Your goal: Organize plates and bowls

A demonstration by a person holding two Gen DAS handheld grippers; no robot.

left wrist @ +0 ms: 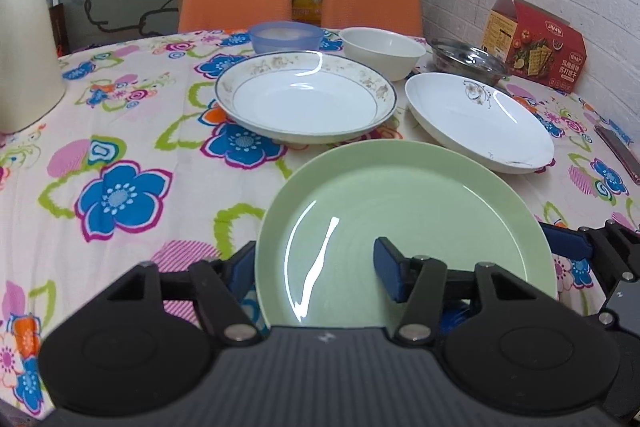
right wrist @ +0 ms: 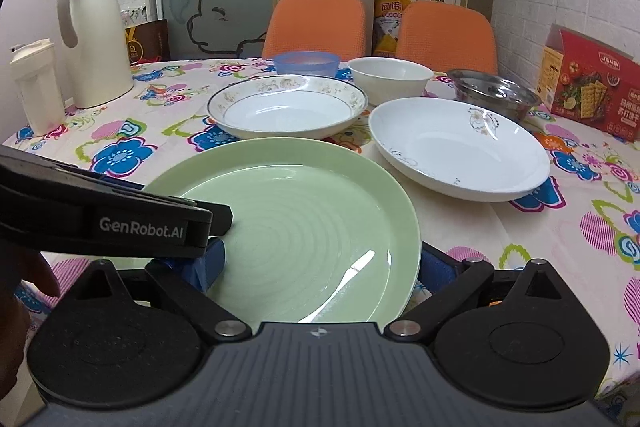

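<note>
Floral tablecloth [left wrist: 120, 131] noted under all dishes. Green plate [left wrist: 400, 211] located nearest, in front of rimmed white plate [left wrist: 306, 95]. Left gripper [left wrist: 316, 271] set wide, 1 finger above plate, 1 outside rim. Right gripper [right wrist: 320, 263] likewise wide, straddling opposite rim. Neither is closed; both equally near.
</note>
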